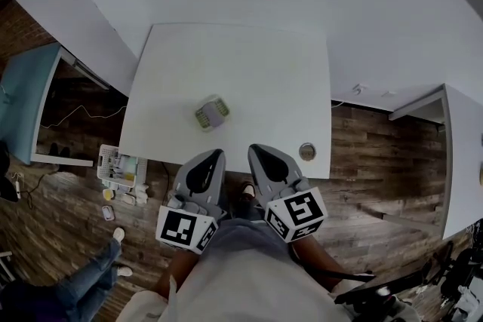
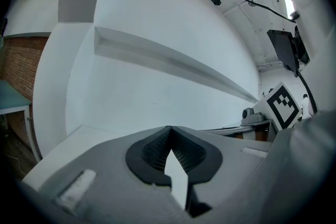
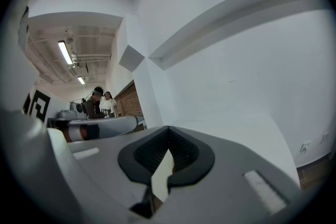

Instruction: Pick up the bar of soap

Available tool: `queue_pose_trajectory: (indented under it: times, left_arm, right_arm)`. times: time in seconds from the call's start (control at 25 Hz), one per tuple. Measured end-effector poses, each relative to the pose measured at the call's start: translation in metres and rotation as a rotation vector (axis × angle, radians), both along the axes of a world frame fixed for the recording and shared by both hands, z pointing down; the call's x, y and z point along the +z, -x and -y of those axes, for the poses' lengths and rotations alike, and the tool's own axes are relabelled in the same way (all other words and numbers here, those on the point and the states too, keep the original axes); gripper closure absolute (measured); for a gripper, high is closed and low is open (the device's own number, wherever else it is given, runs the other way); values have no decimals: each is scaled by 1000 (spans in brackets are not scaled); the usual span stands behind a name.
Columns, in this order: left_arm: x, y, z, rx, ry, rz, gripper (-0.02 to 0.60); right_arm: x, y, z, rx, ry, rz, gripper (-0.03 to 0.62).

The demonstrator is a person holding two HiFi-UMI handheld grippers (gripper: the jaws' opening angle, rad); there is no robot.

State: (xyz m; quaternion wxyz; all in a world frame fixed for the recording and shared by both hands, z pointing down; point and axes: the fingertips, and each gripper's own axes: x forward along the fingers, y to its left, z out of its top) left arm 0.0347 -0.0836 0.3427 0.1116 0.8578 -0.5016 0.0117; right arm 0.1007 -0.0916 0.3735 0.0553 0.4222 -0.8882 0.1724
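The bar of soap, pale green in a small whitish dish, lies near the middle of the white table. Both grippers hover side by side over the table's near edge, pointing at the soap and well short of it. My left gripper has its jaws together with nothing between them, and so does my right gripper. In the left gripper view the left gripper shows shut pads against a white wall. The right gripper looks the same in its own view. Neither gripper view shows the soap.
A small round metal object sits at the table's near right corner. A white basket with small items stands on the wooden floor to the left, near a person's legs. A teal table is far left, another white table right.
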Motion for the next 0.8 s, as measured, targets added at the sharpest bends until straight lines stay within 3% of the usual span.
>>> queue_pose_trajectory:
  times: [0.48,0.8]
  left_arm:
    - [45,32,45,8,43,15,580]
    - [108,59,77,43,157,62,580]
  right_arm:
    - [30,24,41,10,34,-59,589]
    - [72,58,75,-34,102,-117,589]
